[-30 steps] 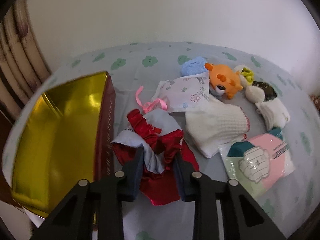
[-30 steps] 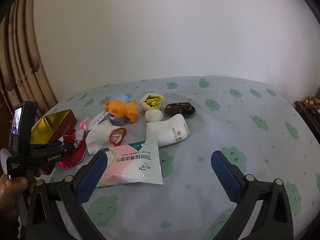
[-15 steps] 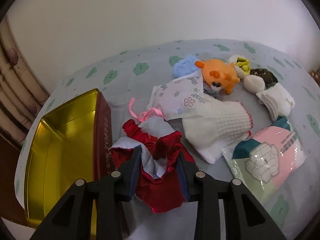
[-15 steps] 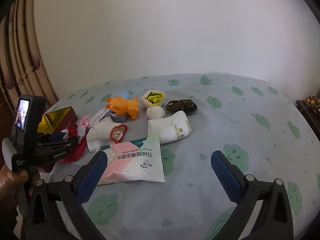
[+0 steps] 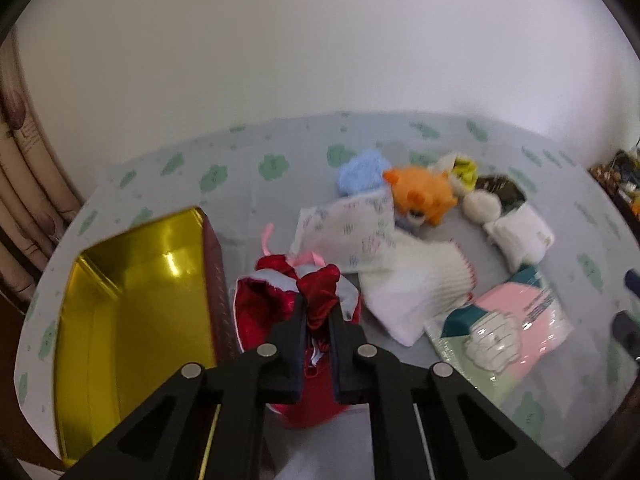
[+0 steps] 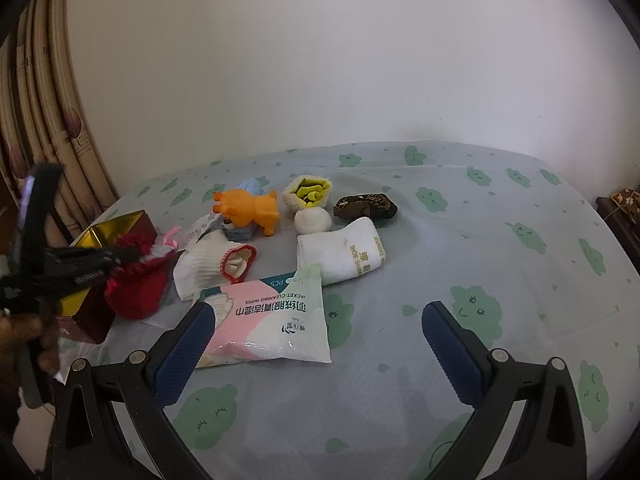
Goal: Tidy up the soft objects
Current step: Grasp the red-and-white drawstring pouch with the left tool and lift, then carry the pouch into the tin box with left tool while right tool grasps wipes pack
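Red satin pouch was pinched at its gathered top by the left gripper, jaws nearly closed on the fabric, pouch hanging just right of the gold tin at the left edge of the bed sheet. Whether the pouch bottom was touching the sheet, could not tell. Tin interior looked bare as far as visible, so nothing seemed packed so far; task judged at its very start, first item in hand. Right gripper was wide open, holding nothing, hovering near side over the sheet by the wipes pack. Left to sort, all loose on the sheet: white knit glove just right of the pouch, floral tissue pack behind it, orange plush toy on a blue fluffy item, yellow-lined slipper, white ball, dark patterned pouch, rolled white cloth. Likely next: swing the pouch left over the tin and release.
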`<act>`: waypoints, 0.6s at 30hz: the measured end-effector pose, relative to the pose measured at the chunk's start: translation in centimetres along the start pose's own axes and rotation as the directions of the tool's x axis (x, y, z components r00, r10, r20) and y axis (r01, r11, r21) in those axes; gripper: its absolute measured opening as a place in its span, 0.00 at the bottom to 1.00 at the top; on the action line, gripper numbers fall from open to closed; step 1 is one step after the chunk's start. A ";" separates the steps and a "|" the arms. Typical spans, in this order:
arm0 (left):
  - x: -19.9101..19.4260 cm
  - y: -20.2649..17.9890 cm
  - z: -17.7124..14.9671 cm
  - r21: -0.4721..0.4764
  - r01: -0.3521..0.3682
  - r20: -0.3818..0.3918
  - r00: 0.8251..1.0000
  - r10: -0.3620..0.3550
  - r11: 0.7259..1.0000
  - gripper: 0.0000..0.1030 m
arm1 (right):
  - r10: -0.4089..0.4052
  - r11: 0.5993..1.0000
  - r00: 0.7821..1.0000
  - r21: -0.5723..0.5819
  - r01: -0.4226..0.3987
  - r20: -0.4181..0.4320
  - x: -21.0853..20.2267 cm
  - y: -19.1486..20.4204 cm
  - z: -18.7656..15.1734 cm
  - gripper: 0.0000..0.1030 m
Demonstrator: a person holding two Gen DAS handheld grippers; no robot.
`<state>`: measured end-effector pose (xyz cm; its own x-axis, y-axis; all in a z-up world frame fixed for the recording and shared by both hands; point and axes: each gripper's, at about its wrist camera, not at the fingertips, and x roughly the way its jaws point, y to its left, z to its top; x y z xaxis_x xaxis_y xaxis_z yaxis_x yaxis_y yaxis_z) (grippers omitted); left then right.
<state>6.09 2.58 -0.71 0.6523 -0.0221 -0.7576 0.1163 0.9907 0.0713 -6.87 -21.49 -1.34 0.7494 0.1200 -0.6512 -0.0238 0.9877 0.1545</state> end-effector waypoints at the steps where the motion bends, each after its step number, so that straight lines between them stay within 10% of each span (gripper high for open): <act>1: -1.0 0.3 0.2 -0.020 0.016 0.015 1.000 -0.016 1.000 0.09 | 0.008 1.000 1.000 -0.001 -0.008 -0.003 0.0 0.0 0.0 1.00; 18: -10.0 5.0 -0.6 -0.141 0.001 0.135 0.991 0.018 0.990 0.09 | 0.140 0.983 0.970 -0.091 -0.160 -0.199 3.1 3.2 -1.7 1.00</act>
<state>-0.29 7.86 6.87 0.7493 -0.0222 -0.6618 0.0102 0.9997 -0.0220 -5.72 -17.76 -4.16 0.5916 0.2744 -0.7581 -0.2036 0.9607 0.1889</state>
